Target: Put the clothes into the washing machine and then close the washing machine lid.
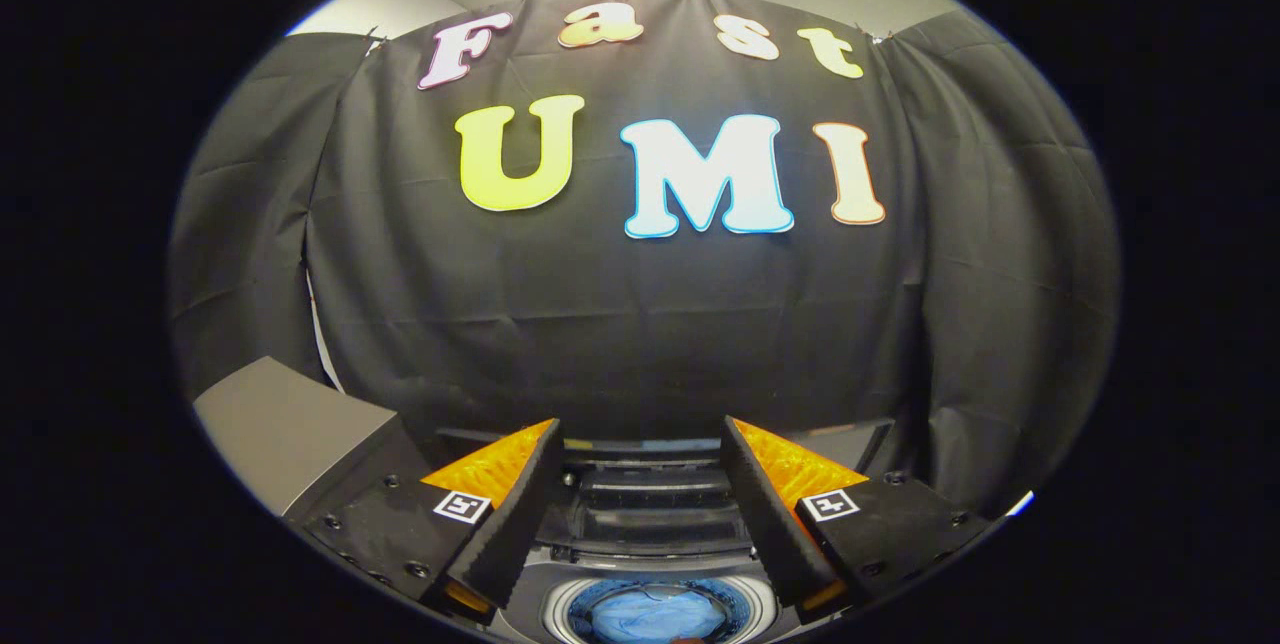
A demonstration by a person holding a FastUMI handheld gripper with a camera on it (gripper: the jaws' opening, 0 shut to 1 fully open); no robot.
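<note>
With the clothes (655,614) in the drum, the gripper (640,484), fingers apart and empty, should next swing the lid (655,509) down squarely.

staged recording booth: black cloth wall (640,324), top-loading washing machine (650,524) below.

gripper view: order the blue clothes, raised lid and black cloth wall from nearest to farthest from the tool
The tool is open, nothing between its fingers.
1. Blue clothes, in the drum below the fingers.
2. Raised lid, just ahead, between the fingers.
3. Black cloth wall, beyond the machine.
</note>
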